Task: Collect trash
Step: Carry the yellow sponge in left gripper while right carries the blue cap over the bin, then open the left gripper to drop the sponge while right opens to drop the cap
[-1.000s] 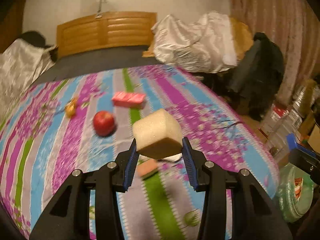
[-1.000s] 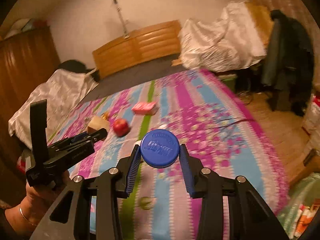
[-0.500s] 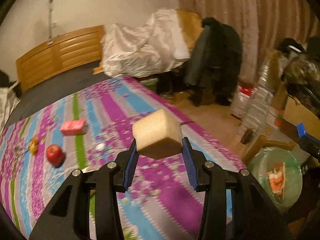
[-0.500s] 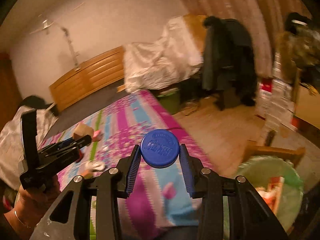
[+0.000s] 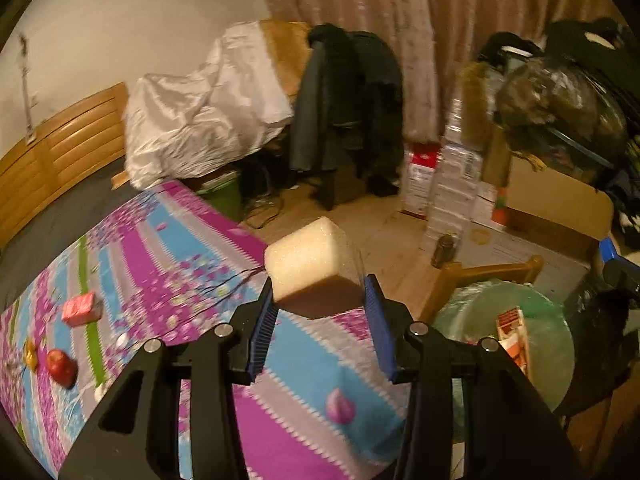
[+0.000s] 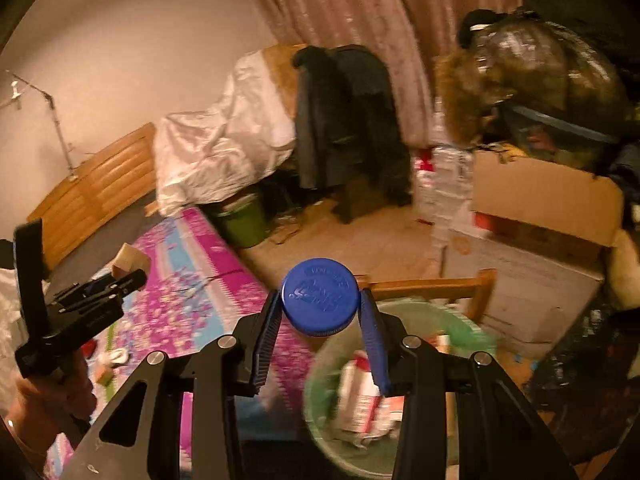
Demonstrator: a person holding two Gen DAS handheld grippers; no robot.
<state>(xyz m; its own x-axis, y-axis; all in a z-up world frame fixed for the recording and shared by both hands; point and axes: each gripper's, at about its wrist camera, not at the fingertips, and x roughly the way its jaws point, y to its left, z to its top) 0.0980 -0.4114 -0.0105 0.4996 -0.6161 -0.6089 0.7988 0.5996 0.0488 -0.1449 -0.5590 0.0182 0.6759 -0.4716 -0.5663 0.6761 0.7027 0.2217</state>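
My left gripper (image 5: 318,308) is shut on a pale foam block (image 5: 314,266), held over the right edge of the striped bedspread (image 5: 168,272). My right gripper (image 6: 320,312) is shut on a blue bottle cap (image 6: 319,297), above the near-left rim of a green-lined trash bin (image 6: 400,396) with cartons inside. That bin (image 5: 508,332) lies low right in the left wrist view. The right wrist view shows the left gripper (image 6: 120,276) with the foam block (image 6: 130,259) at far left, in a hand (image 6: 48,396).
On the bedspread lie a red apple (image 5: 61,366), a pink packet (image 5: 82,309), a small yellow item (image 5: 30,354) and white scraps. A wooden chair frame (image 6: 432,286) stands behind the bin. Cardboard boxes (image 6: 548,204), stacked cartons, a green bucket (image 6: 244,220) and a dark coat (image 5: 344,96) crowd the floor.
Both grippers have swung right, from over the bed toward the trash bin beside it, each keeping its grip. The bin now sits under the right gripper.
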